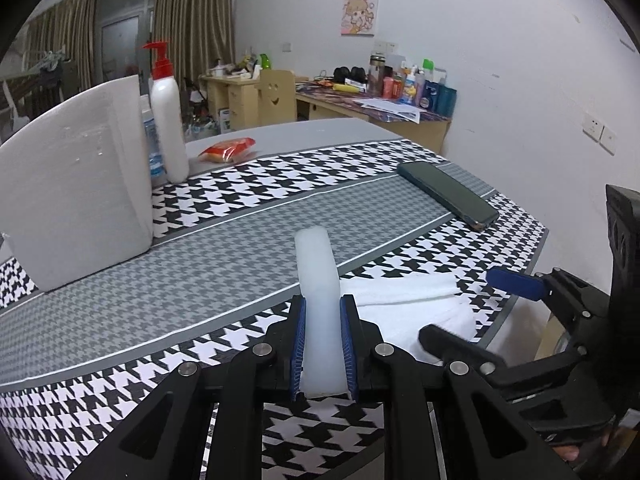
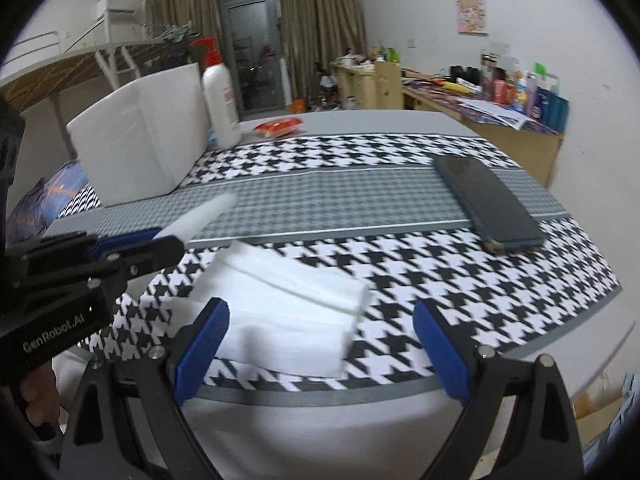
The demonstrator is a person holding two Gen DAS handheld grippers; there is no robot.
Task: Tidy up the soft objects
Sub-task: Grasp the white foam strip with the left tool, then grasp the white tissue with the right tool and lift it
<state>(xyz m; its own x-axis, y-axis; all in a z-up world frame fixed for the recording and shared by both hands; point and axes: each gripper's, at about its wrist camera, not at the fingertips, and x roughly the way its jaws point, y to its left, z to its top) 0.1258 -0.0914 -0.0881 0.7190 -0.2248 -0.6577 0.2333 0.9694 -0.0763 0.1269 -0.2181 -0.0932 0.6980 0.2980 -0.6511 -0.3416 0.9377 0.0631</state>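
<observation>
Tabletop (image 2: pixel 360 196): covered by a houndstooth cloth in black, white and grey bands.
Foam block (image 1: pixel 76 196): white, stood upright at the far left of the tabletop.
Pump bottle (image 1: pixel 168 120): white with a red pump, placed just beside the foam block.
Phone (image 2: pixel 486 206): dark, laid flat on the right side of the tabletop.
Folded cloth (image 2: pixel 288 316): white, laid flat near the front edge of the tabletop, seen between the right claw's blue pads and not pressed by them.
Right claw (image 2: pixel 320 344): spread wide, nothing gripped, held low over the folded cloth.
Left claw (image 1: pixel 323 344): clenched on the soft bar, both blue pads pressed against its sides.
Soft bar (image 1: pixel 318 280): translucent white, held above the tabletop, left of the folded cloth.
Red packet (image 1: pixel 228 150): laid on the far grey part of the tabletop, near the pump bottle.
</observation>
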